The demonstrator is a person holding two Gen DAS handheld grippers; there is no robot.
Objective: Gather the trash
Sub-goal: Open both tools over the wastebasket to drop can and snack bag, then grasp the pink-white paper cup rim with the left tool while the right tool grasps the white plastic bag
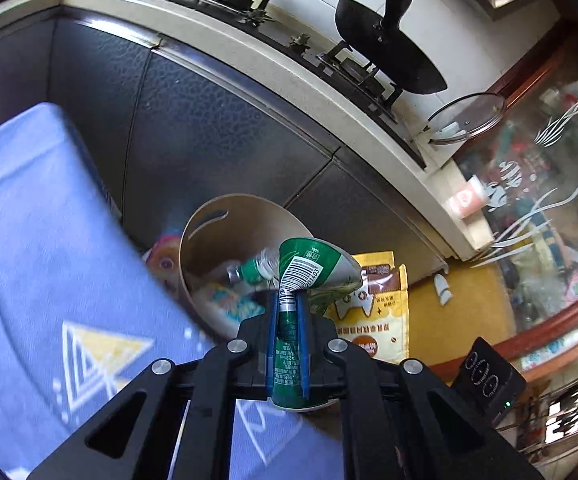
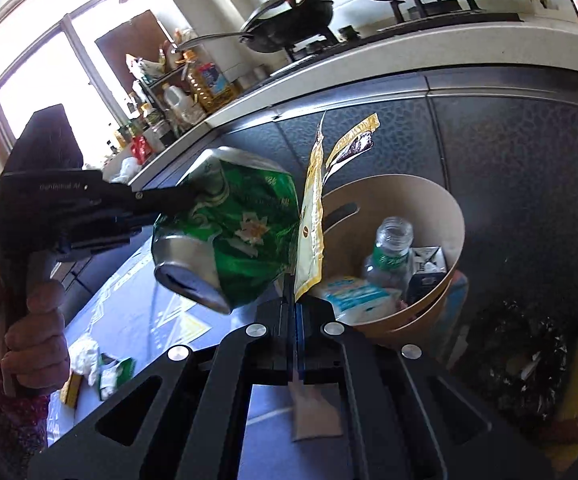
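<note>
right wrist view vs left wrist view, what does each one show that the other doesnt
Only the right wrist view shows the hand gripping the left tool from the side, the yellow wrapper pinched in the right tool, the small carton in the bin, and the oil bottles by the window.

Only the left wrist view shows the glass lid, the yellow bag on the floor, and the barcode on the can.

Both show the crushed green can clamped in the left tool, the tan bin holding a plastic bottle, and the blue cloth.
</note>
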